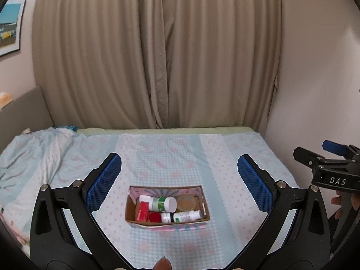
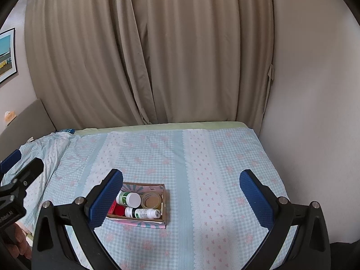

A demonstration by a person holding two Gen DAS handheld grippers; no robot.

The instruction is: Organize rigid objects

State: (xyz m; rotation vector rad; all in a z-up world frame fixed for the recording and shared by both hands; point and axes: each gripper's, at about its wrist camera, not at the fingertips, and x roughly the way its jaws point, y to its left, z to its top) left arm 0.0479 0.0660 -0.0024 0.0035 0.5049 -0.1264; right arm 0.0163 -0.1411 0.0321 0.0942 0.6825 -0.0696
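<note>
A small cardboard box (image 1: 203, 220) sits on the bed and also shows in the right wrist view (image 2: 166, 204). In it lie a white bottle with a green label (image 1: 160, 203), a smaller white bottle (image 1: 183, 216), a roll of clear tape (image 1: 186, 203), a red packet (image 1: 142, 211) and a red cap (image 1: 154, 217). My left gripper (image 1: 178, 177) is open and empty, held above the box. My right gripper (image 2: 181, 193) is open and empty, to the right of the box; its left finger (image 2: 105, 200) hides the box's left end.
The bed has a light blue checked sheet (image 2: 202, 157) with a crumpled blanket (image 1: 33, 153) at the left. Beige curtains (image 1: 157, 56) hang behind, a white wall (image 2: 315, 112) stands at the right, and a padded headboard (image 1: 22, 110) stands at the left.
</note>
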